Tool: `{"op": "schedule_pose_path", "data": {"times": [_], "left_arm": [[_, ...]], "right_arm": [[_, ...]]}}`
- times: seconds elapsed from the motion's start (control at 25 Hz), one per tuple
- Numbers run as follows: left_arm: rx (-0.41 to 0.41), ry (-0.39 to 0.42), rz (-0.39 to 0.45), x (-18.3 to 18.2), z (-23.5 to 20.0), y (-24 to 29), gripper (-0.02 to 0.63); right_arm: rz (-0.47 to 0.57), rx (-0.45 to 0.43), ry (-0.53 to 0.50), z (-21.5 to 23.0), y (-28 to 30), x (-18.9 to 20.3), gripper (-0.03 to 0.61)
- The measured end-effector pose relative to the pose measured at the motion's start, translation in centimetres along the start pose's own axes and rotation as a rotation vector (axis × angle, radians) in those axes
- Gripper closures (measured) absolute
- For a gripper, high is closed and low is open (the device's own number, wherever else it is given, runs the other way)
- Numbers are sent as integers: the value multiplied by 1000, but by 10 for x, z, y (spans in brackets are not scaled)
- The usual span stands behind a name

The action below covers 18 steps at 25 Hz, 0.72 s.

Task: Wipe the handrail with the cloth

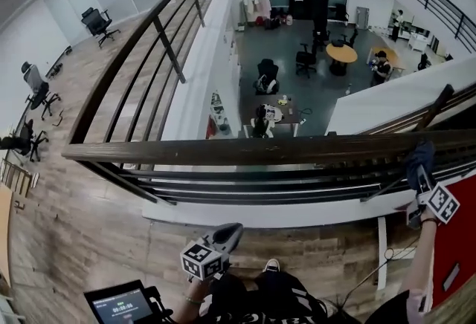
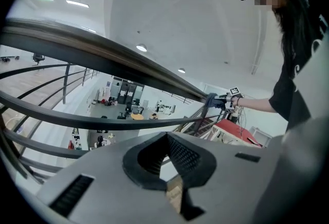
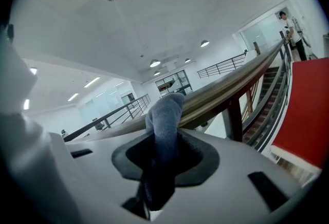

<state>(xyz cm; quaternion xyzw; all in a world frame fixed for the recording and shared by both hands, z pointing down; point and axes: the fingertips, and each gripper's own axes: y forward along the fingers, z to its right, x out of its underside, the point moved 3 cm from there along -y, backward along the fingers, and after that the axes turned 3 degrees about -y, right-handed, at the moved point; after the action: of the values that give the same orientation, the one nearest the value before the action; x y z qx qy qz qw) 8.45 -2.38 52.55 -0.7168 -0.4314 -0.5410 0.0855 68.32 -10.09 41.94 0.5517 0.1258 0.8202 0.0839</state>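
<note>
The dark wooden handrail [image 1: 245, 149] runs across the middle of the head view, with thin rails below it. My right gripper [image 1: 419, 169] is at its right end, shut on a blue-grey cloth [image 1: 421, 154] that lies against the rail top. In the right gripper view the cloth [image 3: 164, 115] sticks up out of the jaws of that gripper [image 3: 163, 159], next to the handrail [image 3: 231, 89]. My left gripper [image 1: 229, 232] hangs low in front of the railing, away from the rail. Its jaws are shut and hold nothing [image 2: 167, 160]. The left gripper view shows the cloth [image 2: 212, 99] far along the handrail [image 2: 118, 58].
Beyond the railing is a drop to a lower floor with a round table [image 1: 341, 53], chairs and people. Office chairs [image 1: 99, 21] stand on the wooden floor at left. A red panel [image 1: 454, 241] is at the right and a small screen [image 1: 121, 305] at the bottom left.
</note>
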Motion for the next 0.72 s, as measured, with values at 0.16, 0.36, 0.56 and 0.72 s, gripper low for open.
{"op": "schedule_pose_path", "data": {"times": [0.16, 0.36, 0.56, 0.72], "left_arm": [[-30, -10, 37, -10, -16, -16, 614], [-35, -4, 46, -10, -69, -73, 614], [-45, 20, 38, -7, -124, -125, 614], [-69, 16, 33, 12, -148, -141, 614]], "right_arm": [[-60, -62, -18, -76, -17, 58, 486], [-129, -250, -18, -224, -18, 151, 486], [-233, -398, -7, -366, -3, 245, 486], [-326, -569, 6, -451, 13, 306, 486]]}}
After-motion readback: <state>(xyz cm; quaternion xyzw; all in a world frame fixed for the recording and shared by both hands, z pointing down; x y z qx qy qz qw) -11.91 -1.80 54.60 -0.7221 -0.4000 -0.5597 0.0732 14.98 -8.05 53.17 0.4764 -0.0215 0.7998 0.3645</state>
